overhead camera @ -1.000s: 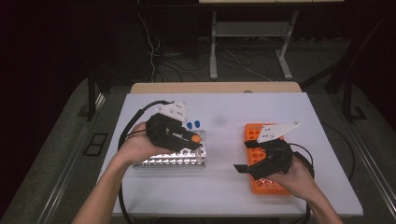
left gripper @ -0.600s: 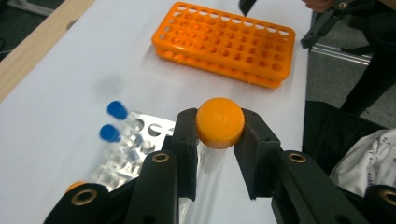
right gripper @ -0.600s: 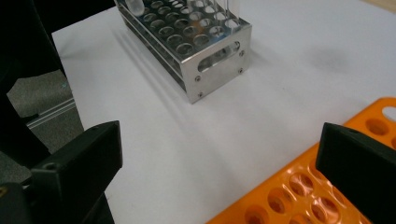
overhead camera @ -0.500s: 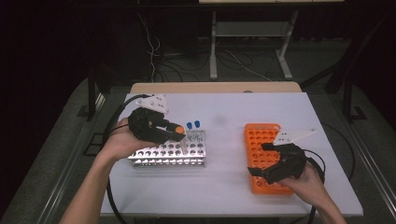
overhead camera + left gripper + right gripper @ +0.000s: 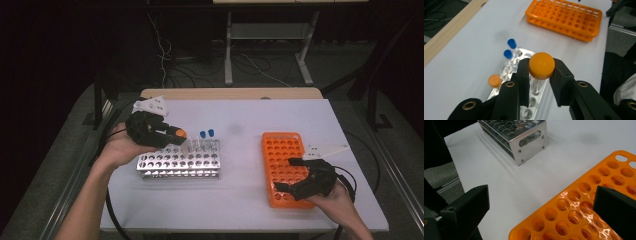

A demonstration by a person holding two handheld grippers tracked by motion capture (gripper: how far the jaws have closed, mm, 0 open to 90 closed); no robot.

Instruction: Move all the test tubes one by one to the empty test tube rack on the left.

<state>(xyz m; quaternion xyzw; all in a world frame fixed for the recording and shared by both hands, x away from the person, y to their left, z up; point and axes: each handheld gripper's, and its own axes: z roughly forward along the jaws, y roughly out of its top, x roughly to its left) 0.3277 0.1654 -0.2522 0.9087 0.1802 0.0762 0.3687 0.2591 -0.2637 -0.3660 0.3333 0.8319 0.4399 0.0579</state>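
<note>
The left tongs (image 5: 539,82) pinch a clear tube with a ribbed orange cap (image 5: 541,65), lifted just above the shiny metal rack (image 5: 179,161) where two blue-capped tubes (image 5: 207,134) and another orange one wait. The right tongs (image 5: 295,174), spread wide and empty, hover over the glossy orange plastic rack (image 5: 282,150), every hole unfilled. On the pale bench (image 5: 240,120), the transfer looks barely begun.

No readable text anywhere from my side. Orange cap (image 5: 541,65) of the tube in my left tongs (image 5: 540,82): blank. Orange rack (image 5: 284,167), metal rack (image 5: 178,162), blue caps (image 5: 509,48): no labels, numbers or brand marks I can make out. Tabletop (image 5: 240,125) bare of any signs.
</note>
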